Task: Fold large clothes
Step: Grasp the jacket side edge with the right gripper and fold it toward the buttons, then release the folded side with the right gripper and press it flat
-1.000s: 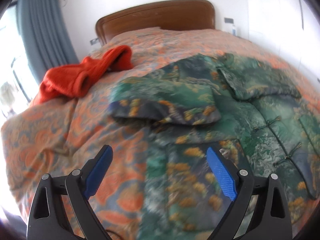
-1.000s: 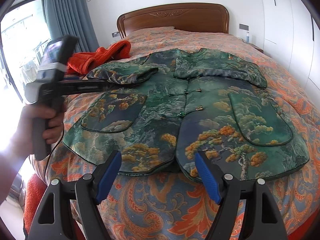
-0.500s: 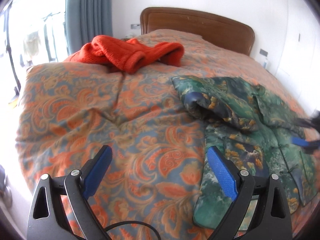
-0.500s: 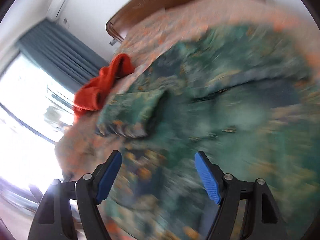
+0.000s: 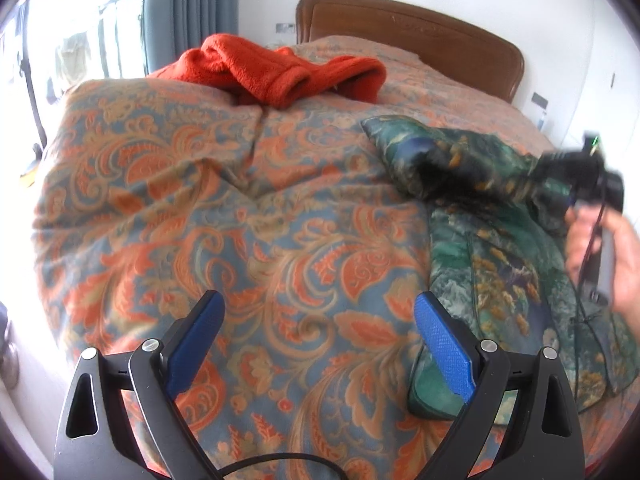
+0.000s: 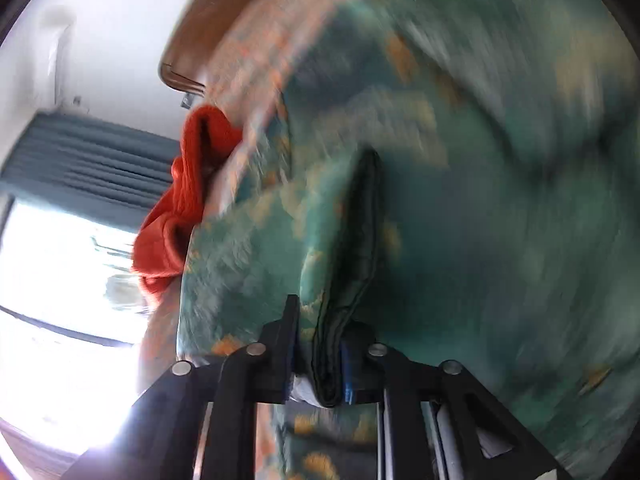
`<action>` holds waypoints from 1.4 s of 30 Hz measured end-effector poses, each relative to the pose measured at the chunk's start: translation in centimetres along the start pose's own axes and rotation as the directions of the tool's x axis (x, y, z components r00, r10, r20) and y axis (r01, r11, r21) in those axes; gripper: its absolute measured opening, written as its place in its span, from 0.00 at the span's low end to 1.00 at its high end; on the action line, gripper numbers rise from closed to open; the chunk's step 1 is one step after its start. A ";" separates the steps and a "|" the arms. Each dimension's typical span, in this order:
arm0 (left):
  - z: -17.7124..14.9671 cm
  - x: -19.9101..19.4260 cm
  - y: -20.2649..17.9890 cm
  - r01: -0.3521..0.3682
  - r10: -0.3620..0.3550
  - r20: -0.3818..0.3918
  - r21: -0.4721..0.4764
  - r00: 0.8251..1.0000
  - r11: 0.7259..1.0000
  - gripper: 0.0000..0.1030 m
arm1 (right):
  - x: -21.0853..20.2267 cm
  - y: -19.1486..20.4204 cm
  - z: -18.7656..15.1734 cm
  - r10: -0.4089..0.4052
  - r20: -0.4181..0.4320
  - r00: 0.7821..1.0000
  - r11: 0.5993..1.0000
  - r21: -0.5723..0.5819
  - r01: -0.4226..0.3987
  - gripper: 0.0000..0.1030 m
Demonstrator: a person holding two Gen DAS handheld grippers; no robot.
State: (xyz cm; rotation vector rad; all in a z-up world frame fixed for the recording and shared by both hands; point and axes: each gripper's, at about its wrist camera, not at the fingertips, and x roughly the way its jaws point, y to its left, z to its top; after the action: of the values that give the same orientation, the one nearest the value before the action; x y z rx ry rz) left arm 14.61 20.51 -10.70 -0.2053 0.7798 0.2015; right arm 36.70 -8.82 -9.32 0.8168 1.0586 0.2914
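The right claw (image 6: 320,364), wide apart a second ago, now pinches the green jacket's (image 6: 460,200) dark edge; the left claw (image 5: 316,344) hangs open above the bed (image 5: 240,220).

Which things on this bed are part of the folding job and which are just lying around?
Part of the job:
- green patterned jacket
- right hand-held gripper, shut on the jacket's edge
- left hand-held gripper, open over the bedspread

Lying about:
- orange fleece garment
- paisley bedspread
- wooden headboard
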 end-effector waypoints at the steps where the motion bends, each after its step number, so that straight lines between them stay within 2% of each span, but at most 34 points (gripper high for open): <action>1: 0.0 -0.2 -0.1 0.007 -0.007 0.005 0.000 1.000 1.000 0.94 | -1.0 1.1 1.0 -0.008 0.039 0.999 0.998 -0.060 0.010 0.16; 3: 0.0 -0.6 -0.5 0.018 -0.018 0.019 0.008 1.000 1.000 0.94 | -4.2 3.6 3.0 -0.018 0.150 0.989 0.975 -0.215 0.050 0.16; 5: 0.2 -0.9 -1.4 0.041 -0.041 0.030 0.020 0.999 0.999 0.94 | -7.1 4.9 5.1 -0.035 0.240 0.970 0.943 -0.315 0.112 0.16; 7: 0.4 -1.1 -2.6 0.068 -0.069 0.036 0.035 0.997 0.997 0.94 | -8.7 5.1 7.2 -0.058 0.284 0.957 0.917 -0.364 0.164 0.16; 11: 0.5 -1.4 -5.3 0.114 -0.117 0.041 0.084 0.992 0.990 0.94 | -10.2 2.1 10.2 -0.158 0.324 0.933 0.893 -0.356 0.275 0.16; 17: -0.1 -0.3 -8.6 0.125 -0.126 -0.004 0.183 0.992 0.975 0.94 | -8.7 -5.8 11.5 -0.272 0.282 0.920 0.909 -0.239 0.342 0.16; 20: -0.1 0.6 -10.2 0.125 -0.118 -0.042 0.241 0.992 0.963 0.94 | -6.6 -8.6 11.1 -0.333 0.199 0.922 0.904 -0.212 0.372 0.31; 21: 0.1 0.8 -10.6 0.131 -0.122 -0.049 0.252 0.991 0.959 0.94 | -6.1 -9.2 11.1 -0.353 0.180 0.918 0.900 -0.205 0.386 0.47; 22: 0.9 1.0 -11.0 0.144 -0.134 -0.054 0.260 0.989 0.955 0.94 | -6.2 -9.7 10.9 -0.350 0.178 0.920 0.902 -0.201 0.382 0.55; 24: 2.6 1.3 -11.8 0.167 -0.159 -0.052 0.261 0.986 0.951 0.94 | -7.2 -9.7 10.5 -0.326 0.208 0.922 0.909 -0.200 0.366 0.56; 26: 5.2 1.8 -12.7 0.197 -0.193 -0.038 0.249 0.980 0.948 0.95 | -8.7 -9.4 10.0 -0.335 0.257 0.906 0.898 -0.205 0.390 0.56; 27: 6.5 2.5 -13.4 0.211 -0.211 -0.029 0.244 0.977 0.946 0.96 | -10.0 -8.7 9.5 -0.337 0.314 0.888 0.882 -0.226 0.414 0.56; 29: 9.3 4.7 -15.0 0.227 -0.227 -0.028 0.234 0.974 0.946 0.96 | -11.6 -6.9 8.9 -0.319 0.383 0.867 0.846 -0.298 0.443 0.56; 30: 10.4 6.1 -15.8 0.244 -0.240 -0.044 0.228 0.970 0.943 0.95 | -12.0 -5.5 8.5 -0.292 0.409 0.865 0.813 -0.371 0.449 0.56; 32: 12.5 9.5 -17.7 0.273 -0.261 -0.080 0.233 0.962 0.933 0.95 | -11.5 -3.6 8.4 -0.248 0.379 0.892 0.769 -0.483 0.419 0.56; 33: 13.1 11.5 -18.8 0.259 -0.245 -0.087 0.249 0.966 0.933 0.94 | -10.9 -3.1 8.4 -0.235 0.345 0.909 0.757 -0.522 0.394 0.56; 36: 13.7 16.9 -21.6 0.180 -0.158 -0.096 0.312 0.983 0.933 0.83 | -8.0 -2.5 8.9 -0.241 0.275 0.931 0.741 -0.567 0.360 0.55; 38: 13.0 20.5 -22.5 0.150 -0.107 -0.144 0.337 0.984 0.930 0.79 | -6.0 -3.0 8.8 -0.278 0.223 0.934 0.738 -0.573 0.356 0.55; 39: 12.3 22.5 -22.8 0.134 -0.074 -0.180 0.349 0.981 0.928 0.79 | -4.9 -3.6 8.9 -0.304 0.204 0.931 0.737 -0.569 0.365 0.55; 40: 11.9 23.7 -23.0 0.123 -0.051 -0.204 0.359 0.978 0.925 0.80 | -3.9 -4.3 8.9 -0.335 0.181 0.925 0.737 -0.562 0.376 0.51; 42: 11.0 25.3 -23.1 0.118 -0.029 -0.241 0.367 0.970 0.923 0.82 | -2.4 -5.9 8.8 -0.386 0.162 0.908 0.731 -0.547 0.409 0.46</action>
State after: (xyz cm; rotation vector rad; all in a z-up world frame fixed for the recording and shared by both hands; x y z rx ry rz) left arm 45.49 3.74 -18.63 0.1122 1.0250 -0.0500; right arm 42.14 -18.19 -9.88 0.0374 1.0050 0.2055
